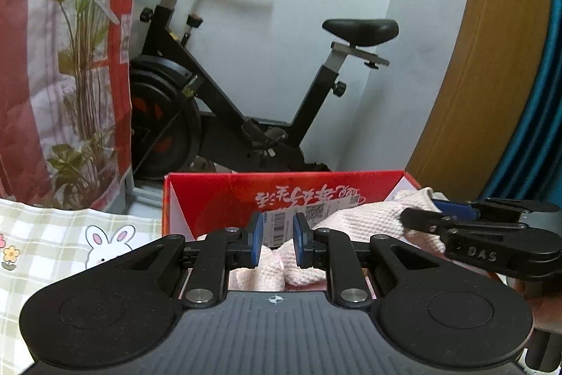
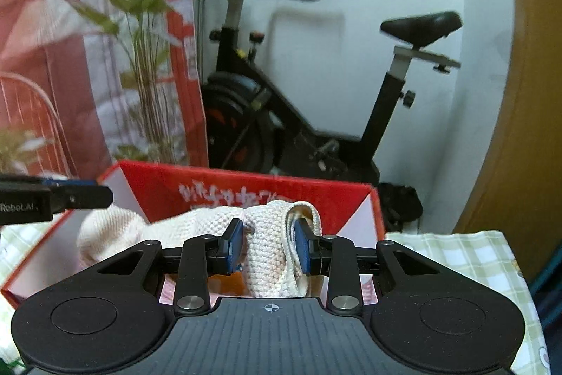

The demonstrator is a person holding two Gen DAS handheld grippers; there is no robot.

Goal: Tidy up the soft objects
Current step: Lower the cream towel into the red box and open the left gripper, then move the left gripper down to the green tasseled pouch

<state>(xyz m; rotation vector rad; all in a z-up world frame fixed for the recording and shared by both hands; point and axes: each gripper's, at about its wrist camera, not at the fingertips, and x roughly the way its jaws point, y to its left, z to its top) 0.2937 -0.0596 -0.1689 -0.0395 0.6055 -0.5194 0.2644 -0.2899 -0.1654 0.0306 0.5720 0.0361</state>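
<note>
Now right claw [image 2: 269, 246] pinches knit cloth [image 2: 267, 255] above box rim [image 2: 246, 180].

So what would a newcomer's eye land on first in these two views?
The red box on the checked tablecloth, with a pale pink knitted cloth bunched over it. The right gripper has its jaws closed on a fold of that cloth; the left gripper hangs over the cloth's other end. Behind stands a black exercise bike against the white wall.

A home room: an exercise bike [image 1: 224, 86] by the wall, a curtain [image 1: 42, 58], a plant [image 1: 80, 41], a checked tablecloth [image 1: 45, 234].
</note>
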